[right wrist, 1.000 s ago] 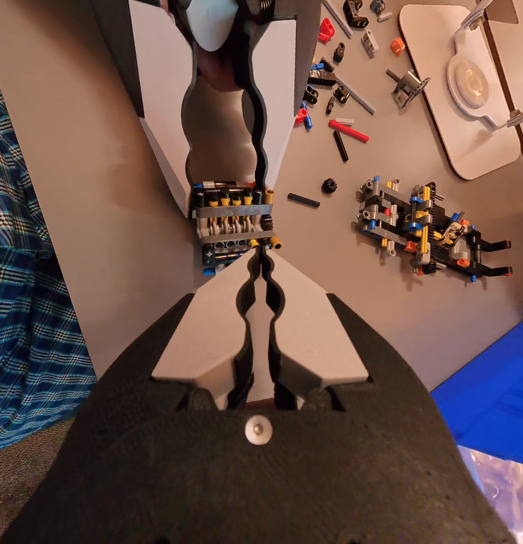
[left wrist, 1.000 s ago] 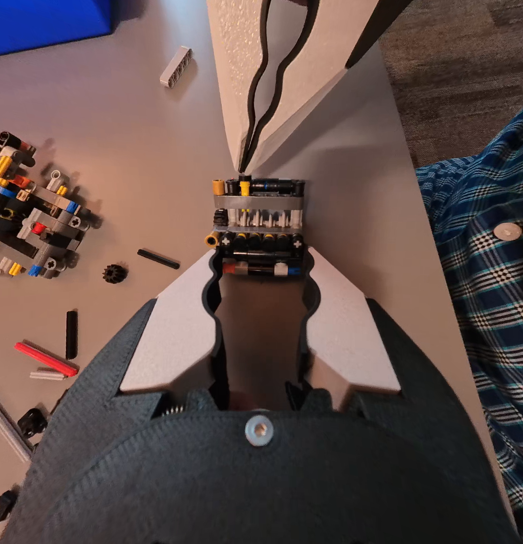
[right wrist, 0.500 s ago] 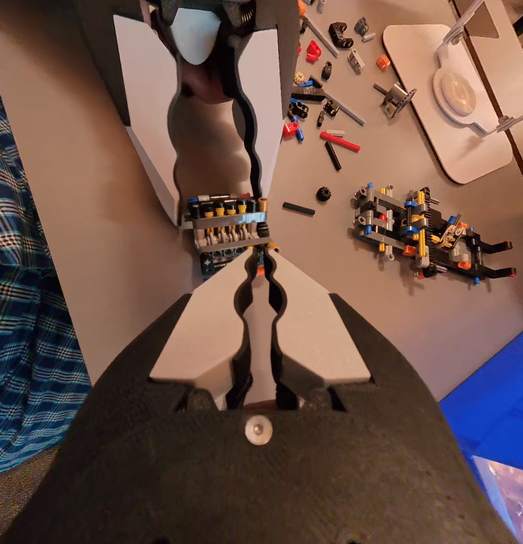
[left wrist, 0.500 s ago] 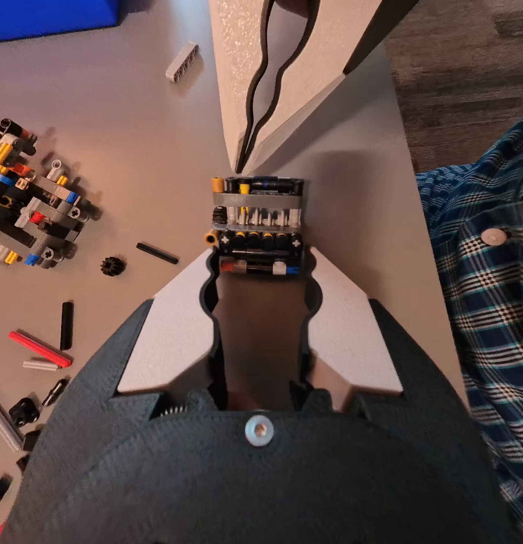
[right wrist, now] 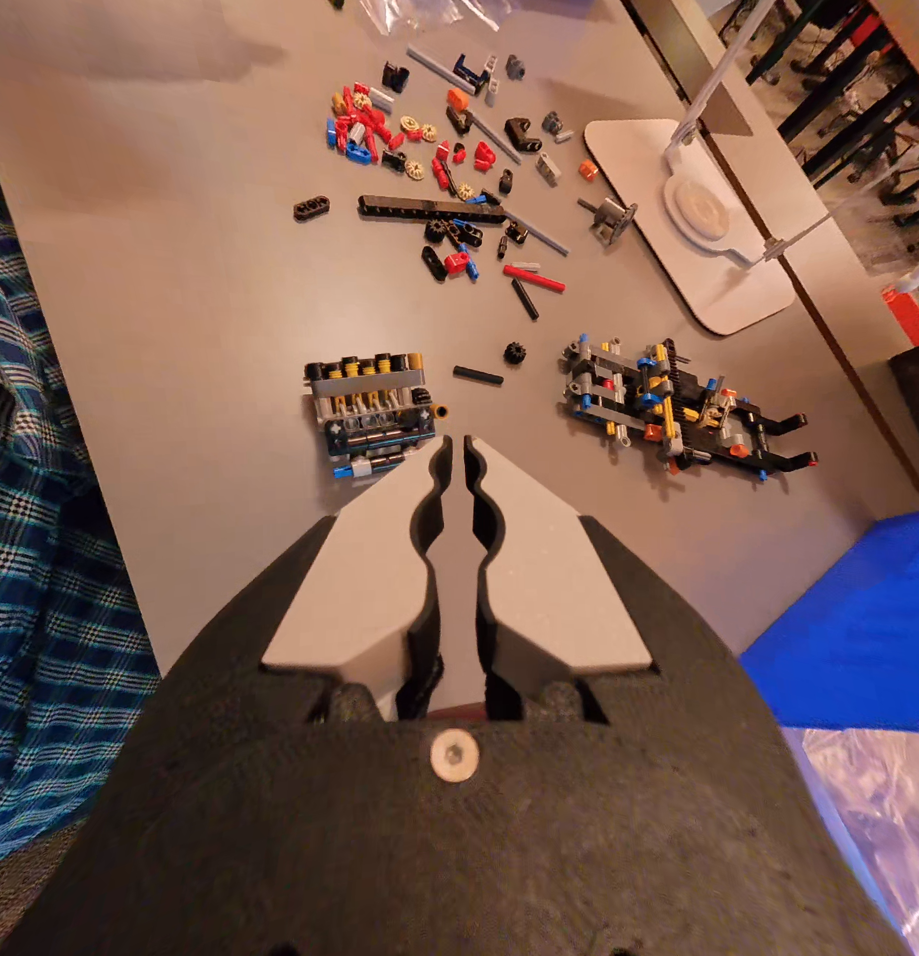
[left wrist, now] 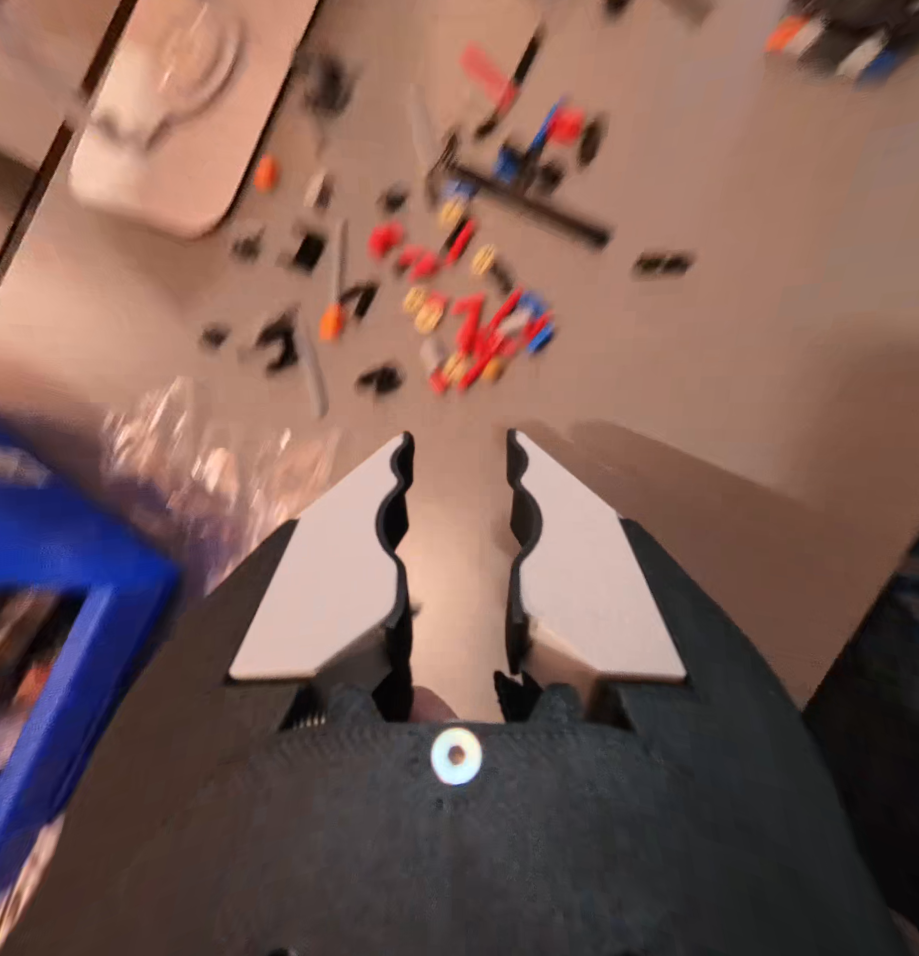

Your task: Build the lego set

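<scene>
A small engine-like lego block (right wrist: 372, 408) of grey, black and yellow parts lies on the table, held by nothing. My right gripper (right wrist: 457, 439) hovers just in front of its right corner, fingers nearly together and empty. A longer black and grey chassis assembly (right wrist: 680, 408) lies to the right. My left gripper (left wrist: 457, 445) is open and empty; its view is motion-blurred and faces the pile of loose red, black and tan parts (left wrist: 473, 320). The pile also shows in the right wrist view (right wrist: 421, 150). The left gripper is out of the right wrist view.
A long black beam (right wrist: 431, 208), a short black axle (right wrist: 478, 375) and a small black gear (right wrist: 514, 353) lie between pile and block. A white stand base (right wrist: 690, 222) is at the far right, a blue box (right wrist: 850, 621) near right. A person's plaid sleeve (right wrist: 33, 517) is at the left edge. Some 30 centimetres of space lies between my two pairs of fingers.
My left gripper let go of the engine block and swung away to face the loose parts. My right gripper drew back from the block, which now rests alone on the table.
</scene>
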A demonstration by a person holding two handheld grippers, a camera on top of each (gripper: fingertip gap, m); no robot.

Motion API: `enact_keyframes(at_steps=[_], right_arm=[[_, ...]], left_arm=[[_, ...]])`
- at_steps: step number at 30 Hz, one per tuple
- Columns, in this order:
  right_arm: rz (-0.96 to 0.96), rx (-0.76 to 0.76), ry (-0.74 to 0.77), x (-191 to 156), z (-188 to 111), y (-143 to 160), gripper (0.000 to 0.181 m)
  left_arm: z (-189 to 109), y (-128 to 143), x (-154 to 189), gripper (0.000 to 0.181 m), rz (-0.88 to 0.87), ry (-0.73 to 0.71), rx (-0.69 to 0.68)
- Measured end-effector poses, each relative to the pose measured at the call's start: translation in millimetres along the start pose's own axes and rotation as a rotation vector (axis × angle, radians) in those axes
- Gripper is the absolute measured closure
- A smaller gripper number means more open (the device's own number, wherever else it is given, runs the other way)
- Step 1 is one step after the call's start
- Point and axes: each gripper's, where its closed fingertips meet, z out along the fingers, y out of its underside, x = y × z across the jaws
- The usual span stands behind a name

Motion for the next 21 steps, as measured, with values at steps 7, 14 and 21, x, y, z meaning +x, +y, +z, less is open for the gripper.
enact_keyframes(at_steps=[7,14,21], right_arm=[[-0.029,0.020,-0.007,-7.6,2.6,-9.5,0.179],[-0.030,0.020,-0.014,-11.6,4.3,-12.1,0.180],[-0.031,0.026,-0.019,-13.4,6.4,-14.7,0.181]], left_arm=[[-21.4,79.9,-32.8,0.157,-0.191,-0.142,-0.160],[-9.7,95.9,-26.8,0.157,-0.313,-0.121,-0.185],[-4.0,93.5,-28.0,0.173,-0.378,-0.123,-0.166]])
